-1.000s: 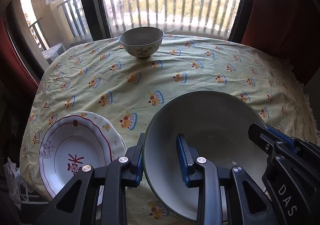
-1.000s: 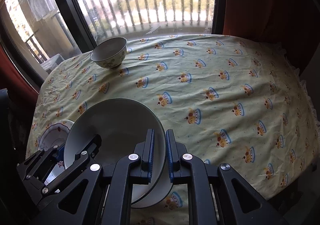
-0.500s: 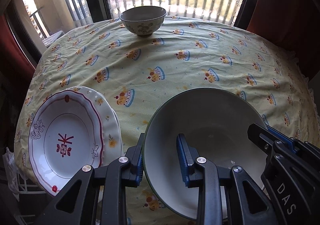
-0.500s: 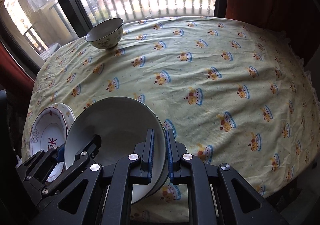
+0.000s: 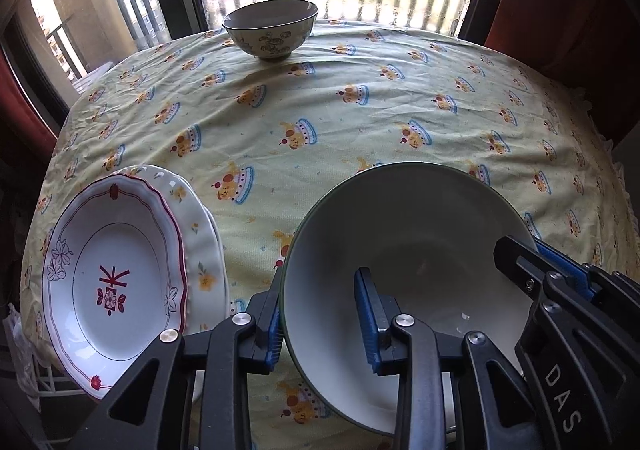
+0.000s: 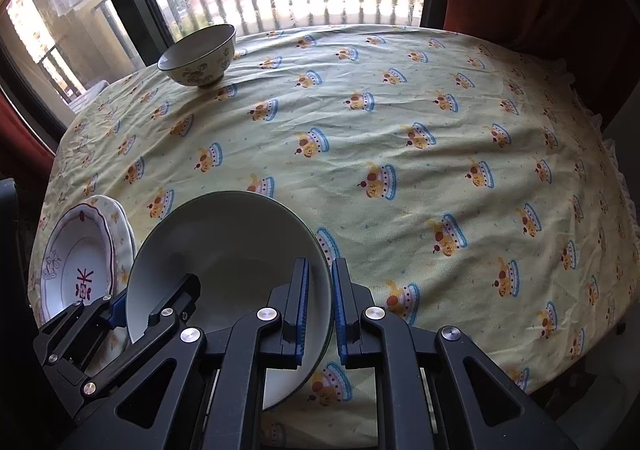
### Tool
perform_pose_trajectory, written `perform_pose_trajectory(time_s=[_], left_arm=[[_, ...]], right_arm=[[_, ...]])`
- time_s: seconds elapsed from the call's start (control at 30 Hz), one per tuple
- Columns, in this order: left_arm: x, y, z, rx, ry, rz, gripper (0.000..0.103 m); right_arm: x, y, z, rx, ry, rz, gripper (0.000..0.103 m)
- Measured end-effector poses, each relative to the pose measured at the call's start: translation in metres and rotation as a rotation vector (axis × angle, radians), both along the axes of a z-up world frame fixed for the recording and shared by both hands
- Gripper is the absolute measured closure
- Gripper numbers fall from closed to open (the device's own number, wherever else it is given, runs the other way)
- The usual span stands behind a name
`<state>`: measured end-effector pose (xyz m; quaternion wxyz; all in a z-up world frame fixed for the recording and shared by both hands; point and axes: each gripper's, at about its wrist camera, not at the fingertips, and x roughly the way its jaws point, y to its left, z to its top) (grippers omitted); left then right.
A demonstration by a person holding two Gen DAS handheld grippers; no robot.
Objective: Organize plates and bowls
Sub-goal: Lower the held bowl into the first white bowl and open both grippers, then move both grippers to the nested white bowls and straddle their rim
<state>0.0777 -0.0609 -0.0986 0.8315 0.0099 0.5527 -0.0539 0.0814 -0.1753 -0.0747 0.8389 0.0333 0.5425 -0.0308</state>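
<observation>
Large bowl [image 5: 404, 242] is lifted above the tablecloth [image 5: 360, 121]. Left gripper [image 5: 320, 318] straddles its left rim, jaws spread wide; right gripper [image 6: 320, 302] pinches the right rim. Bowl: plain white, dark-edged.

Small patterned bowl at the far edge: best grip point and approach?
Pinch the rim of the small patterned bowl from above on its near side, one jaw inside and one outside. It stands upright and open on a narrow foot, with bare tablecloth before it.
</observation>
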Motion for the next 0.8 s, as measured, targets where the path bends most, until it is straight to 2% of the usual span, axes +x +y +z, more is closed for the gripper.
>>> perform_pose_trajectory(time_s=[0.07, 0.13, 0.2, 0.23, 0.27, 0.37, 0.57, 0.8], left_arm=[[0.001, 0.001, 0.0, -0.022, 0.005, -0.017, 0.061], [0.0, 0.003, 0.001, -0.041, 0.012, -0.032, 0.06], [0.0, 0.004, 0.003, -0.043, 0.004, -0.049, 0.048], [0.0, 0.006, 0.005, -0.043, 0.003, -0.056, 0.039], [0.001, 0.008, 0.007, -0.046, 0.003, -0.065, 0.036], [0.002, 0.016, 0.017, -0.058, -0.011, -0.093, 0.024], [0.015, 0.035, 0.04, -0.069, -0.044, -0.126, 0.02], [0.041, 0.049, 0.068, -0.059, -0.106, -0.141, 0.02]], right_arm=[[0.0, 0.003, 0.0, -0.016, -0.002, -0.005, 0.085], [0.0, 0.004, 0.0, -0.023, 0.003, -0.017, 0.084], [0.0, 0.006, 0.0, -0.013, 0.01, -0.022, 0.078], [0.0, 0.007, 0.001, -0.011, 0.011, -0.024, 0.072], [-0.001, 0.008, 0.001, -0.01, 0.011, -0.033, 0.061], [-0.003, 0.013, 0.009, -0.013, -0.008, -0.067, 0.041], [0.002, 0.03, 0.029, -0.014, -0.046, -0.097, 0.033], [0.024, 0.049, 0.057, -0.016, -0.092, -0.094, 0.032]])
